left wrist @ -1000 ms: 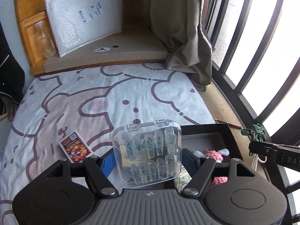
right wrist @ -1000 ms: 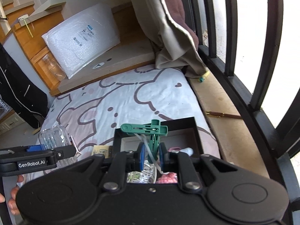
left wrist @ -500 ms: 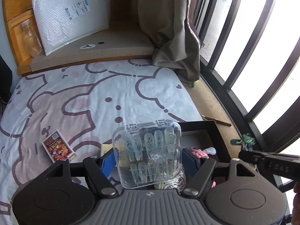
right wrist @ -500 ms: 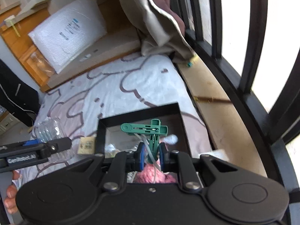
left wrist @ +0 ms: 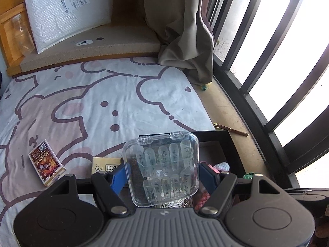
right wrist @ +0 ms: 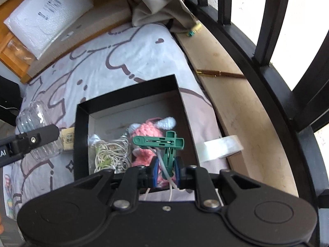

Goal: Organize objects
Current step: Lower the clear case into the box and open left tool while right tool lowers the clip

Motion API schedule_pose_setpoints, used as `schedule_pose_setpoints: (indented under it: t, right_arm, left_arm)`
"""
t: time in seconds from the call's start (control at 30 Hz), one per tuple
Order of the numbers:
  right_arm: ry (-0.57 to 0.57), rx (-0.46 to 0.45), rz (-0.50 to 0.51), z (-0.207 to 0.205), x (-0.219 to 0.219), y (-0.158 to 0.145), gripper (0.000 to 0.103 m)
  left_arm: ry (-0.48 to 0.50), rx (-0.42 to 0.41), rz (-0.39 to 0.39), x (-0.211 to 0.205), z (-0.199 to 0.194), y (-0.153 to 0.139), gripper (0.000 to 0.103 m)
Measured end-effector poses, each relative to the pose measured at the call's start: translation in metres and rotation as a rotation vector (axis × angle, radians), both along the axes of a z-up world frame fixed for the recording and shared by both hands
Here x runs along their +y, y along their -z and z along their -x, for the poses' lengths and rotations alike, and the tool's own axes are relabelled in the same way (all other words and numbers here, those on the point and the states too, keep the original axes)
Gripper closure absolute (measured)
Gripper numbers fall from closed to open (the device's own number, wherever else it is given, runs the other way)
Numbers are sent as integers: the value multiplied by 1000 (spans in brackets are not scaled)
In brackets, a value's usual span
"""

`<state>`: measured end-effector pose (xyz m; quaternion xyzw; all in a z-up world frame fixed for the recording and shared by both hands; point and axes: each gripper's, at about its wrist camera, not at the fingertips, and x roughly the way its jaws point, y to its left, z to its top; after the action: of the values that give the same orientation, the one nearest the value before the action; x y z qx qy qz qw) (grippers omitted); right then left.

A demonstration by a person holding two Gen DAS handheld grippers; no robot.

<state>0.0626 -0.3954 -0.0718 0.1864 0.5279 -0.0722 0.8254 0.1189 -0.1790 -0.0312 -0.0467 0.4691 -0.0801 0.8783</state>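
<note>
Both claws have come down toward the black box (right wrist: 82,111), which sits on the bed (left wrist: 98,94) near its window-side edge. The right claw (right wrist: 166,171), pressed together, pinches green clips (right wrist: 164,144) with a white cord, now hanging just over the pink crochet toy (right wrist: 147,133) and the cord bundle (right wrist: 111,154) already inside. The left claw (left wrist: 162,174) grips a clear nail case (left wrist: 162,164) by its sides, above the box's near left corner. Both items look ready for dropping in; the red card pack (left wrist: 46,162) and the tape roll (right wrist: 221,147) remain outside the box.
</note>
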Motion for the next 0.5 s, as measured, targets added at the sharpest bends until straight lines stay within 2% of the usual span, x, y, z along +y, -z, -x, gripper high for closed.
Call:
schedule_pose_setpoints:
  t: [0.1,0.2,0.5]
  right_arm:
    - [-3,11,6,-2,1,3,84]
    - [-6,22,15,-5,2,5,74]
    - [-3,20,17,-5,0,3,74]
  left_arm:
    - [8,6,2,-2,-4,3,30]
    - [10,12,8,-2,-7,6,30]
    - [33,48,4,-10,-19,18,30]
